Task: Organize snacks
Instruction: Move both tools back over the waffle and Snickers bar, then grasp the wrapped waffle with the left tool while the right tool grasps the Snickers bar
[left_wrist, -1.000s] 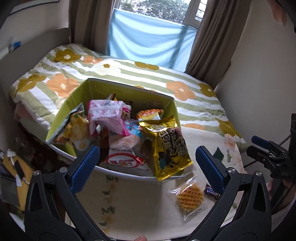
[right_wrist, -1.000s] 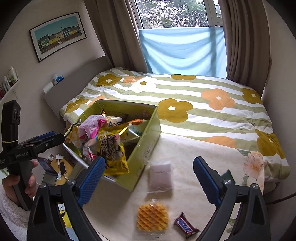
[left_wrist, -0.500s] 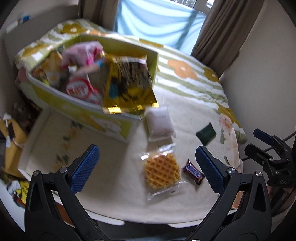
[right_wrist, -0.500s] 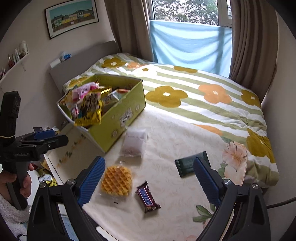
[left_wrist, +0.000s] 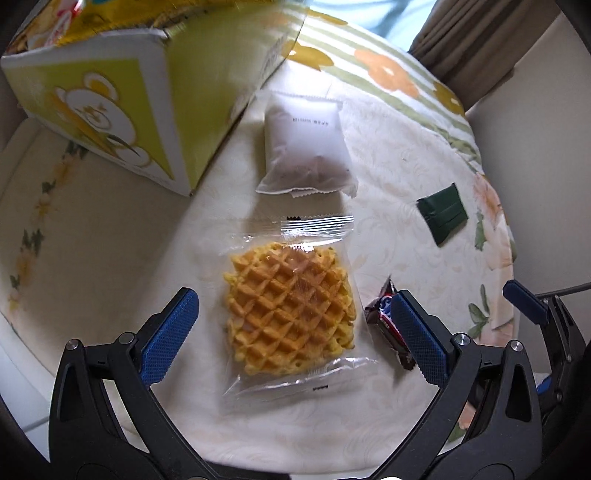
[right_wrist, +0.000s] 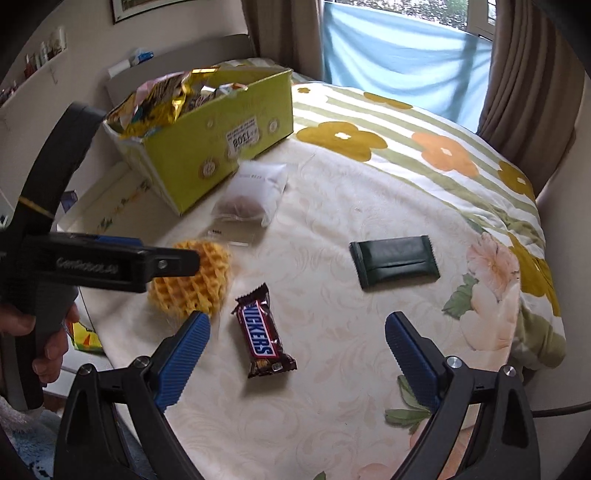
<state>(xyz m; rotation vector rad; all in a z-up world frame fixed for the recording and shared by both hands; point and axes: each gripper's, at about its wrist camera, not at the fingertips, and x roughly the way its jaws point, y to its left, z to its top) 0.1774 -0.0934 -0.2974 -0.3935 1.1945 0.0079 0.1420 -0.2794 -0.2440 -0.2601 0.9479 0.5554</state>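
Observation:
A wrapped waffle (left_wrist: 291, 299) lies on the cream blanket, between the jaws of my open left gripper (left_wrist: 293, 336), which hovers just above it. It also shows in the right wrist view (right_wrist: 195, 284), partly behind the left gripper's arm (right_wrist: 110, 264). A Snickers bar (right_wrist: 263, 334) lies between the jaws of my open right gripper (right_wrist: 295, 350); it shows in the left wrist view (left_wrist: 384, 325) too. A white packet (left_wrist: 306, 147) and a dark green packet (right_wrist: 393, 260) lie further on. The yellow-green snack box (right_wrist: 221, 136) holds several bags.
The bed's quilt with orange and yellow flowers (right_wrist: 424, 140) stretches toward the curtains and window. A low white board (left_wrist: 74, 221) lies under the box at the bed's left edge. A wall stands close on the right.
Both grippers have dropped down and closer to the blanket. The left moved from over the box to the waffle; the right moved over the Snickers bar. Both stay open.

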